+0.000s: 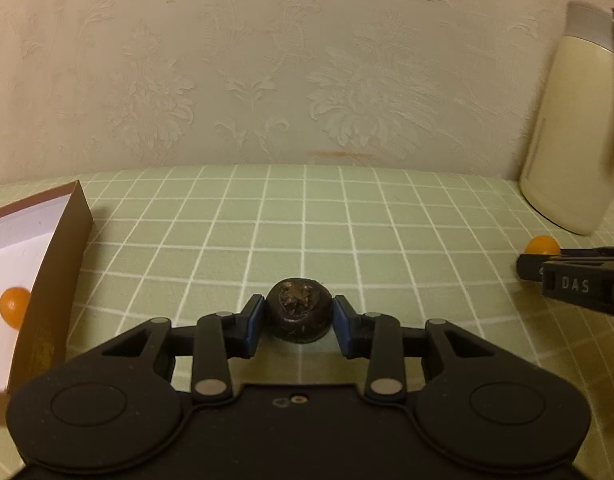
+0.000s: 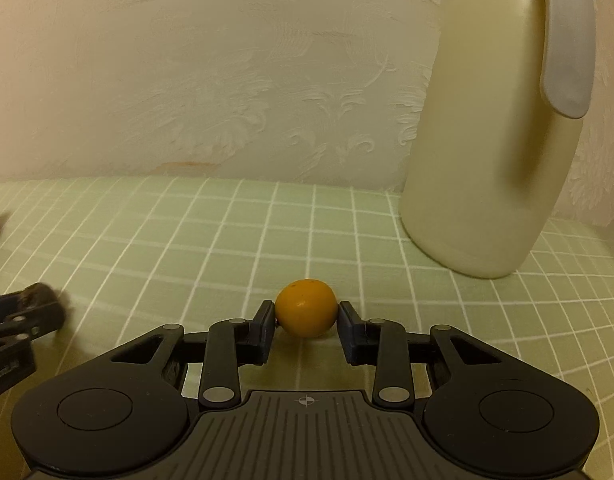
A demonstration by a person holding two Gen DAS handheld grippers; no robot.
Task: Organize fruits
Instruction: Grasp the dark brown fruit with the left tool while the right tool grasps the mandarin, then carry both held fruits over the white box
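Note:
In the left wrist view my left gripper [image 1: 299, 318] has its blue pads against both sides of a dark brown round fruit [image 1: 299, 314] that rests on the green checked cloth. An orange fruit [image 1: 14, 306] lies inside the brown box [image 1: 55, 280] at the left. In the right wrist view my right gripper [image 2: 307, 316] is closed on a small orange fruit [image 2: 305, 312] on the cloth. That fruit [image 1: 542, 245] and the right gripper [image 1: 579, 284] also show at the right edge of the left wrist view.
A tall cream jug [image 2: 491, 136] with a grey handle stands at the back right, close to the right gripper; it also shows in the left wrist view [image 1: 575, 128]. A patterned wall bounds the table's far edge. The left gripper [image 2: 19, 328] shows at the left edge of the right wrist view.

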